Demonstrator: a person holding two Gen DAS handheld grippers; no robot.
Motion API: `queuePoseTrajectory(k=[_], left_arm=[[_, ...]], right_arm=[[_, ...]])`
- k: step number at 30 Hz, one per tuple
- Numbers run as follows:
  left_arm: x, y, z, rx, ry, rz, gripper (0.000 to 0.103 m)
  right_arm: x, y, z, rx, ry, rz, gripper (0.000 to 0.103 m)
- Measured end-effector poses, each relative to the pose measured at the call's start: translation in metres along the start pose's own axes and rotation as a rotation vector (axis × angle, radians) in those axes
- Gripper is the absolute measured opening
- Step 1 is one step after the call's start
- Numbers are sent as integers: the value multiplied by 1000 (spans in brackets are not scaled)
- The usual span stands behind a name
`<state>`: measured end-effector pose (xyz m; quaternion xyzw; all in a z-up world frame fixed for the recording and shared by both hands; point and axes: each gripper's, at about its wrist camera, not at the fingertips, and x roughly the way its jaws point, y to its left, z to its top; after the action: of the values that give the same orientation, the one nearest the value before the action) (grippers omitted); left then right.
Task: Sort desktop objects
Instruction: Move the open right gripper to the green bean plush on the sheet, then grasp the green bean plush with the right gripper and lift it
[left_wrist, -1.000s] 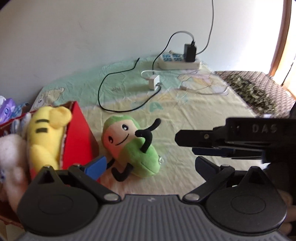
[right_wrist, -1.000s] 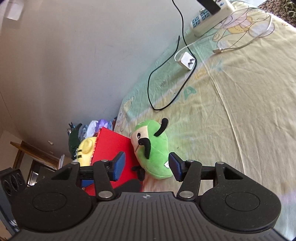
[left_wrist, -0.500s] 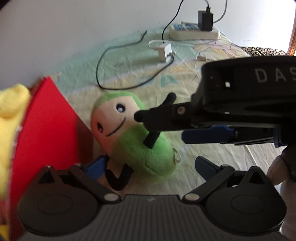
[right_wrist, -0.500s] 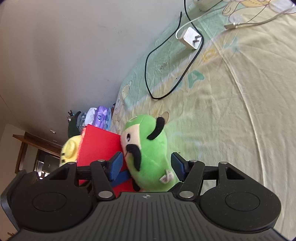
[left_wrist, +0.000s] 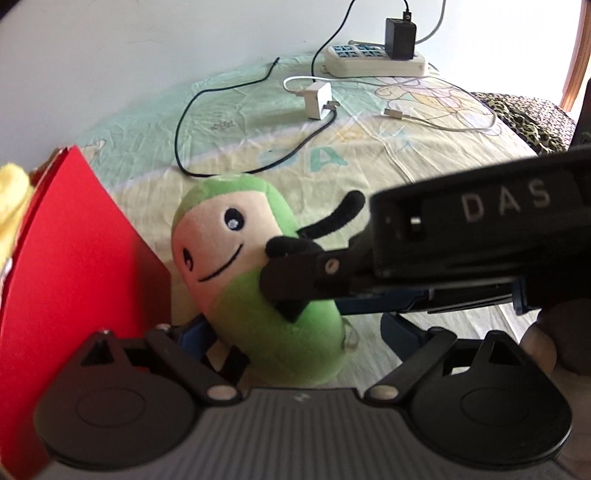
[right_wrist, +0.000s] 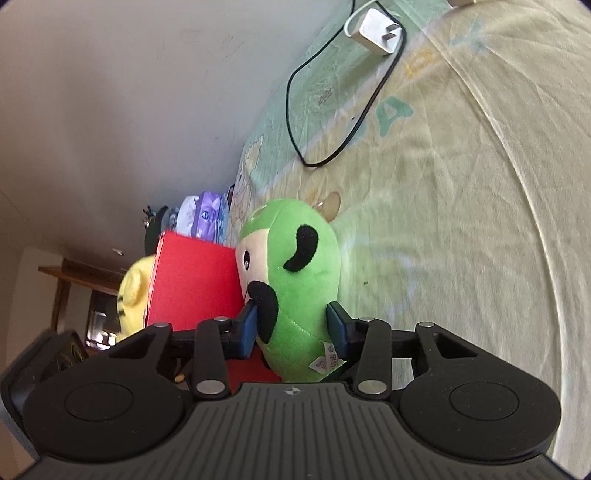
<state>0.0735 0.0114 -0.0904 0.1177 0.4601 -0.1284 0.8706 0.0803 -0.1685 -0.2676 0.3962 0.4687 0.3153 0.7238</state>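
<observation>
Right hand-held gripper (right_wrist: 291, 328): its two blue pads press against opposite sides of the green plush toy's lower body, pinching it; in the left wrist view the black body marked "DAS" reaches in from the right onto the toy.
Left hand-held gripper (left_wrist: 295, 332): jaws spread wide, one blue pad beside the red box, the other out to the right; the toy's lower end sits between them, and no squeeze from this one shows.
Green plush toy with a cream face and black limbs (left_wrist: 255, 280): lies on the bed sheet just beside the red box, face turned towards the box side; a small white label (right_wrist: 325, 360) shows at its lower end near the right pad.
Red cardboard box (left_wrist: 74, 258): stands at the left, its wall touching or nearly touching the toy; which of the two I cannot tell.
Yellow plush toy with black stripes (right_wrist: 133, 291): sticks out over the far side of the box.
Purple and white packet (right_wrist: 203, 216): behind the box, near the wall.
Pale yellow-green printed bed sheet (right_wrist: 461, 184): carries everything.
Black cable (left_wrist: 229, 125): loops across the sheet beyond the toy.
White charger block (left_wrist: 319, 99): farther back, beside the black cable.
White power strip (left_wrist: 373, 62): near the wall, a black adapter (left_wrist: 400, 33) plugged into it.
</observation>
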Motion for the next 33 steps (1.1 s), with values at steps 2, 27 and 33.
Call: queuePoseTrajectory(k=[2,27,33], left_arm=[[-3,-3,-3,5,1,-16,94],[-61,-39,-67,150,33,-285,97],[-73,-13,-61,61,15,-376,100]], right_arm=[[-5,5,-5,-21,10,-13,44],[-75,10,-94,80,-23,-109,55],[-83,21,-91,54,-84,-99,66]])
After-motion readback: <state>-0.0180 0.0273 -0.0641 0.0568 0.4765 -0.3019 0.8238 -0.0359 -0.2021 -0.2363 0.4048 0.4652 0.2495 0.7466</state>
